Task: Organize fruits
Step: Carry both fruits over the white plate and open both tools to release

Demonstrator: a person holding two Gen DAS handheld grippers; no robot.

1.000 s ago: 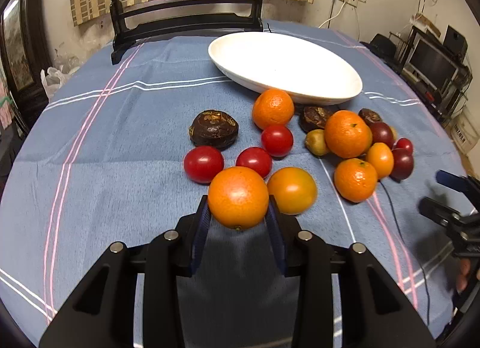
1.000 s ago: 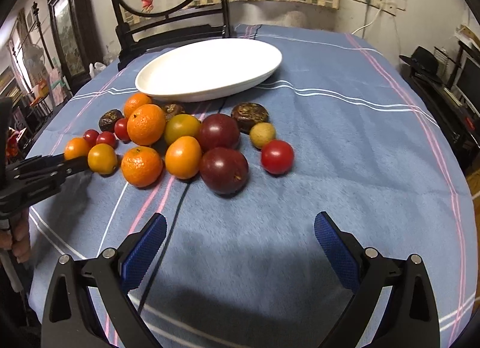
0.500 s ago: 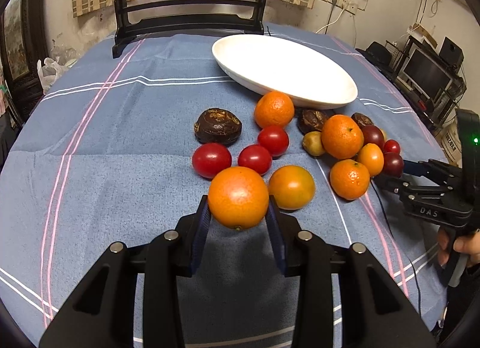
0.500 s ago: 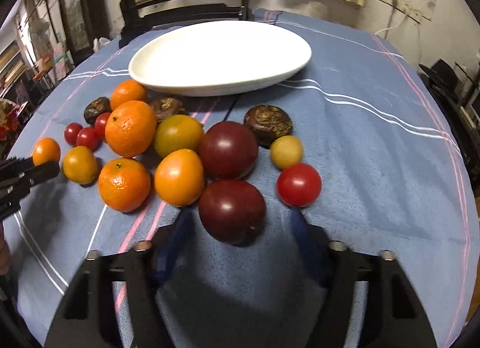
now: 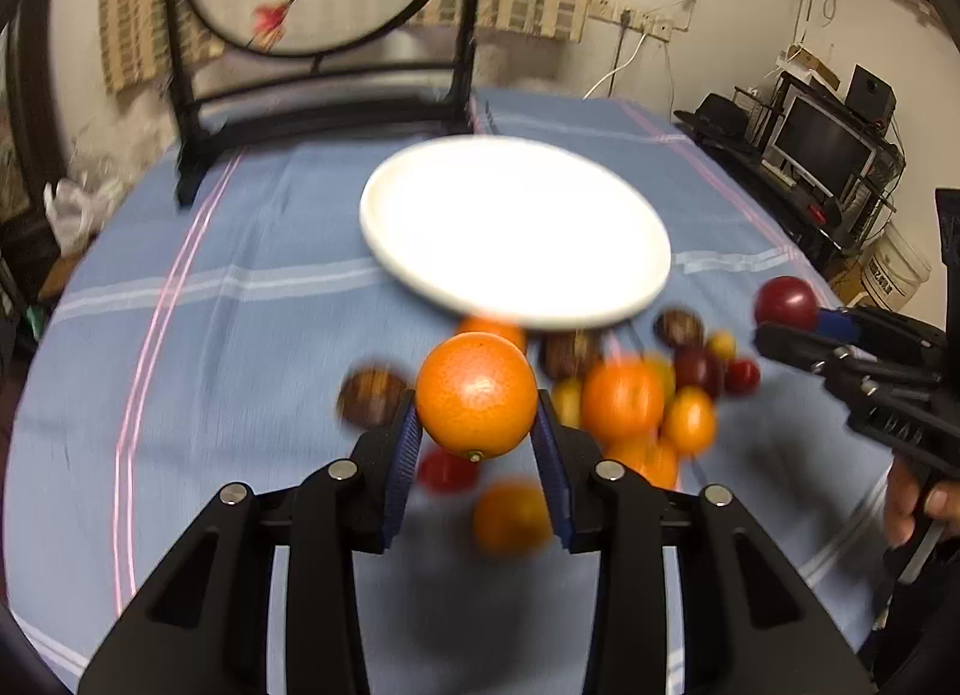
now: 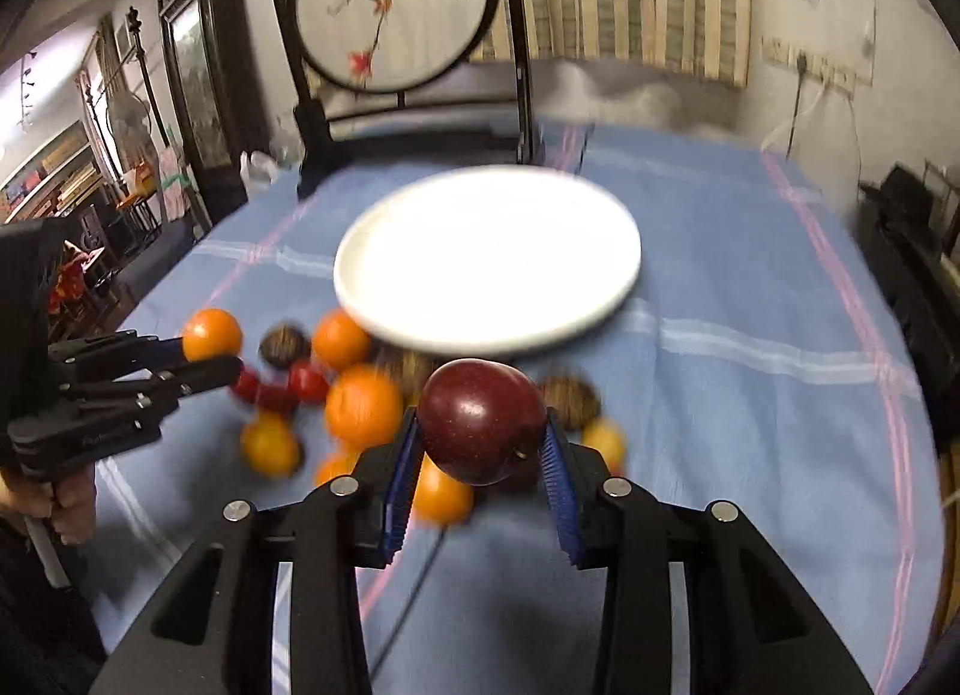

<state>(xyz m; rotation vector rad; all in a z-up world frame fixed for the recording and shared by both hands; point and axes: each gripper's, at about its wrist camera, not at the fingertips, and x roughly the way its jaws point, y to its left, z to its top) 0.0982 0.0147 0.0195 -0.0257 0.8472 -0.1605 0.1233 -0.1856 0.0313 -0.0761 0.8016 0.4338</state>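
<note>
Hand-held gripper (image 6: 84, 389) with unreadable embossed lettering.

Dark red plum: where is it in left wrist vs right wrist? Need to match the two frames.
Left wrist: dark red plum far right, mid-height, at the tip of the right hand-held gripper, right of the plate.
Right wrist: plum centre, clamped between the blue pads, just below the plate's near rim.
Shared landmark: white plate, lying on the blue cloth just beyond the fruit pile in both.
</note>
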